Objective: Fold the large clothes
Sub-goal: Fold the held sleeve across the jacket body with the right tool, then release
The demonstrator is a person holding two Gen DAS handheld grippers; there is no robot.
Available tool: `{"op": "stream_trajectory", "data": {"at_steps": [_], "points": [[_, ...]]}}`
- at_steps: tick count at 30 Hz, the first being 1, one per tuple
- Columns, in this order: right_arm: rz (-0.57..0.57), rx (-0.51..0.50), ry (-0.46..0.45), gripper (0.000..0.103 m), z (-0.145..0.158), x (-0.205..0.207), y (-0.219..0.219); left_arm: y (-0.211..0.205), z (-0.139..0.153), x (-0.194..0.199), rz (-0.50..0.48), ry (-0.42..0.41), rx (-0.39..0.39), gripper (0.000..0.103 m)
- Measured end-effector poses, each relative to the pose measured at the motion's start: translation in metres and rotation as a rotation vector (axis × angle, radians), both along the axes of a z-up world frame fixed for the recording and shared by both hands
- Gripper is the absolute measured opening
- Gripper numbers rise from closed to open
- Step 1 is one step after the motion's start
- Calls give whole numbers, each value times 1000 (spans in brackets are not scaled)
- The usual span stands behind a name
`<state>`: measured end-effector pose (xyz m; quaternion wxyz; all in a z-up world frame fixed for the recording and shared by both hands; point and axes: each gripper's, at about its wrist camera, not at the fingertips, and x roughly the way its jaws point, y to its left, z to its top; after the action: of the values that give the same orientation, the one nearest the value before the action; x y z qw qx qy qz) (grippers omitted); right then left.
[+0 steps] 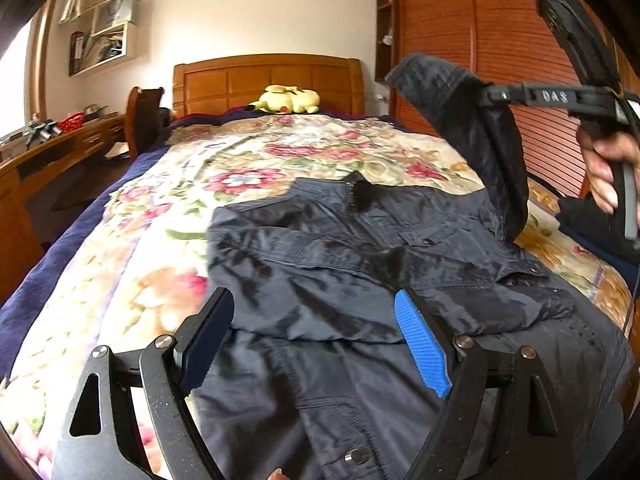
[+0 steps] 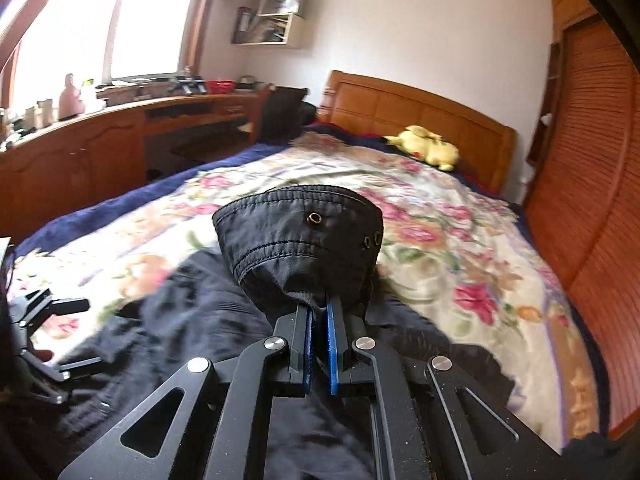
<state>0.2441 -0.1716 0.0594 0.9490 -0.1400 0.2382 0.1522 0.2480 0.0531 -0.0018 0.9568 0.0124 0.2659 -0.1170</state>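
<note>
Aloft, right gripper [image 2: 319,334] pinching jacket sleeve [image 2: 298,236]

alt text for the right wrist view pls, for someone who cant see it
The right gripper is shut on the cuffed end of a dark jacket, lifting it above a bed with a floral blanket. The rest of the jacket lies spread below, the open left gripper at the left edge. A yellow plush toy rests by the wooden headboard.

Open floral bedspread [image 1: 168,208] beyond and left of the jacket [image 1: 360,264]; blocked rightward by raised sleeve [image 1: 480,128], apparently close to wardrobe doors [image 1: 460,20]; plush toy [image 1: 288,100] by headboard.
</note>
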Motion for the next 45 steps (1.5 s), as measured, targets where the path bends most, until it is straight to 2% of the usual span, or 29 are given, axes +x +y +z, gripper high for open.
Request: {"op": "stream_trajectory", "data": {"at_steps": [6,10,15,20,26,30,31,32,34,36,41,45], "points": [[70,29,65,6,-31,0,17,27,-1,-2,49,-1,-14,83],[104,59,114,6,-54,-2,26,36,-4,-1,88,3,6,83],[140,102,179,6,-85,-4,33,44,-4,0,100,6,-9,83],[132,107,237,6,-100,-1,32,43,-7,1,92,10,2,83],[100,78,237,7,-104,-13,37,32,-12,4,76,20,16,83],[70,86,214,23,-100,-26,35,25,-14,5,65,28,23,83],[65,95,205,33,-99,-28,33,23,-15,6,62,30,25,83],[55,103,189,51,-98,-30,32,21,-15,7,59,31,27,83],[41,117,157,65,-96,-34,28,16,-16,7,53,33,30,83],[34,131,138,66,-92,-34,23,11,-17,9,48,36,35,83],[-107,129,112,66,-95,-20,3,-2,-22,15,41,53,45,83],[-184,192,156,66,-112,-10,-22,-11,-30,23,19,92,49,83]]}}
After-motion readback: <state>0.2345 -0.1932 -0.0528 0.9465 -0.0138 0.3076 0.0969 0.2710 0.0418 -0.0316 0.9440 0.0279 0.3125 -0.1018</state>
